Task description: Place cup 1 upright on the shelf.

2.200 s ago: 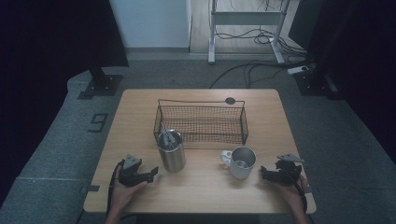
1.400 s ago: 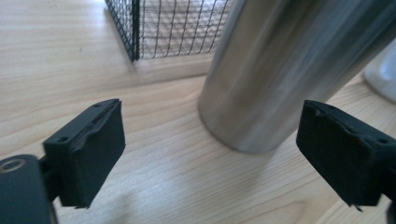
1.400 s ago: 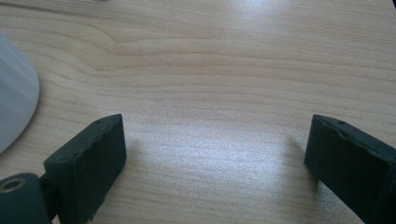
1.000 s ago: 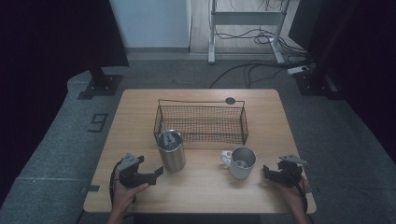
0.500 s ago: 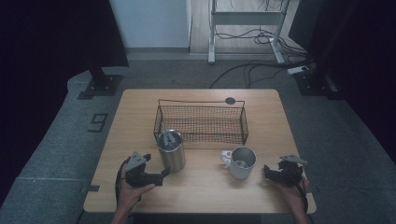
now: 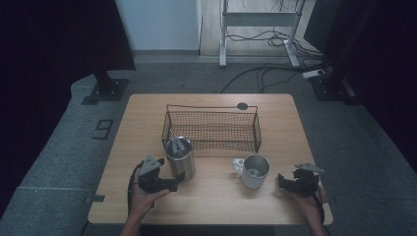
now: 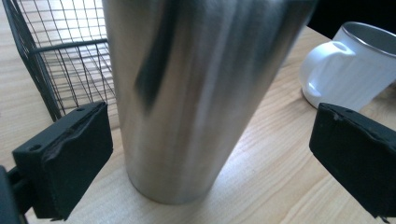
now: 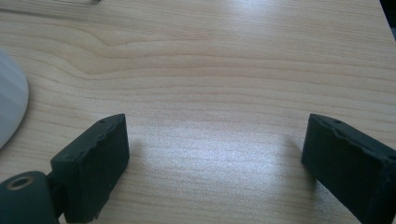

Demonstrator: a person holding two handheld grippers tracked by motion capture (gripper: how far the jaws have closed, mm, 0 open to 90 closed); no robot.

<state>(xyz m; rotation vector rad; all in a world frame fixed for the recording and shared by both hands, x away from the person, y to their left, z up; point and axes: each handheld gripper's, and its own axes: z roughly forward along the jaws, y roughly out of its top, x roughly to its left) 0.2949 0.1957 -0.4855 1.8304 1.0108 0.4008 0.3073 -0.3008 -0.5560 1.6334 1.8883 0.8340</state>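
Observation:
A tall steel tumbler stands upright on the wooden table, just in front of a black wire basket. My left gripper is open and sits close against the tumbler's left front side; in the left gripper view the tumbler stands between the two spread black jaws without touching either. A white mug with a steel rim stands to the tumbler's right, also seen as mug. My right gripper rests open near the table's right front, jaws over bare wood, with the mug's edge at its left.
The wire basket stands at mid-table with something thin leaning in its left end. A small dark disc lies behind it. A desk frame and cables are on the floor beyond the table.
My left gripper has moved right and forward from the table's left front until its jaws straddle the tumbler. The right gripper has stayed where it was.

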